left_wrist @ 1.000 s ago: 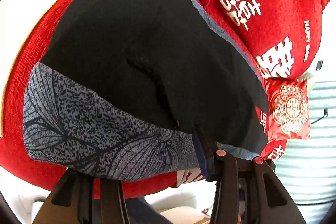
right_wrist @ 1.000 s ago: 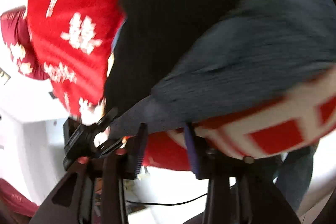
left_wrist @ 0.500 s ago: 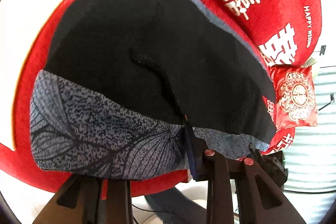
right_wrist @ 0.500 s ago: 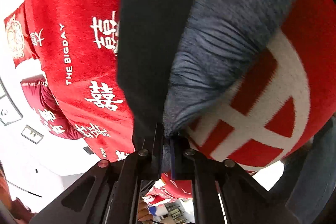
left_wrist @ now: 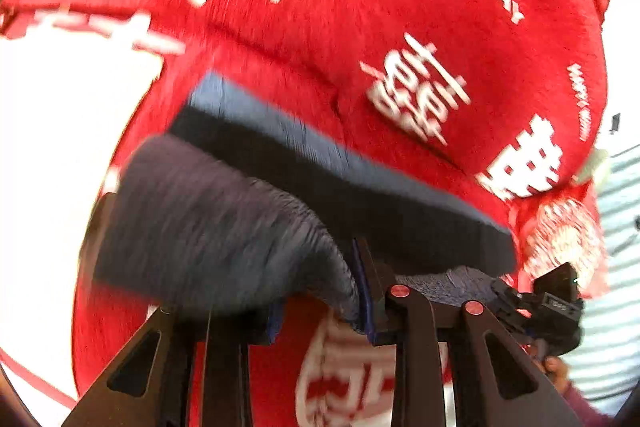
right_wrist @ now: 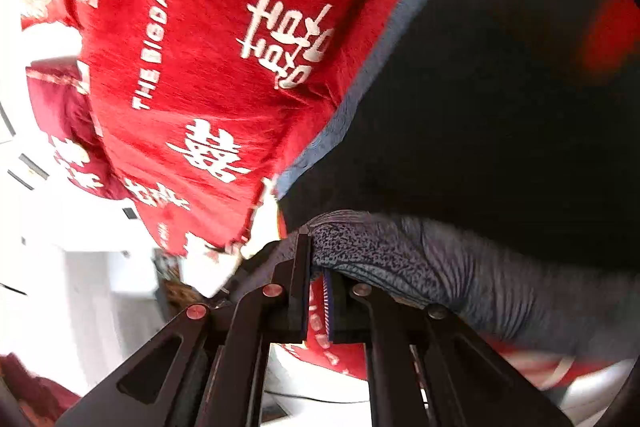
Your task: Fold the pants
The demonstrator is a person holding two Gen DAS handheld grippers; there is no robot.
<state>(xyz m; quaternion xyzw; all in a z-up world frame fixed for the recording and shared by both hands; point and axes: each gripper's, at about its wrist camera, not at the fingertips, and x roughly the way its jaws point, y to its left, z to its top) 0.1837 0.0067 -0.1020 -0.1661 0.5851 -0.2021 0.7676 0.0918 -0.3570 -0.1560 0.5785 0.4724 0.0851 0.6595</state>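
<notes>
The pants [left_wrist: 352, 211] are black with a grey-blue patterned hem and lie on a red blanket [left_wrist: 400, 27] with white characters. In the left wrist view the hem [left_wrist: 216, 223] is lifted and rolls over the black cloth; my left gripper [left_wrist: 320, 307] has the hem lying across its fingers, which stand apart. In the right wrist view the pants [right_wrist: 500, 127] fill the right side. My right gripper [right_wrist: 316, 291] is nearly shut, with the hem edge [right_wrist: 400, 259] at its fingertips. The right gripper body also shows in the left wrist view [left_wrist: 548, 307].
The red blanket [right_wrist: 192, 47] covers the bed. A red embroidered cushion [left_wrist: 560, 239] lies at the right edge of the left wrist view. A striped white wall [left_wrist: 616, 327] and pale floor [right_wrist: 80, 287] lie beyond the bed.
Both grippers have lifted the patterned hem off the blanket and carried it forward over the black cloth. The right gripper shut on the hem edge about half a second ago.
</notes>
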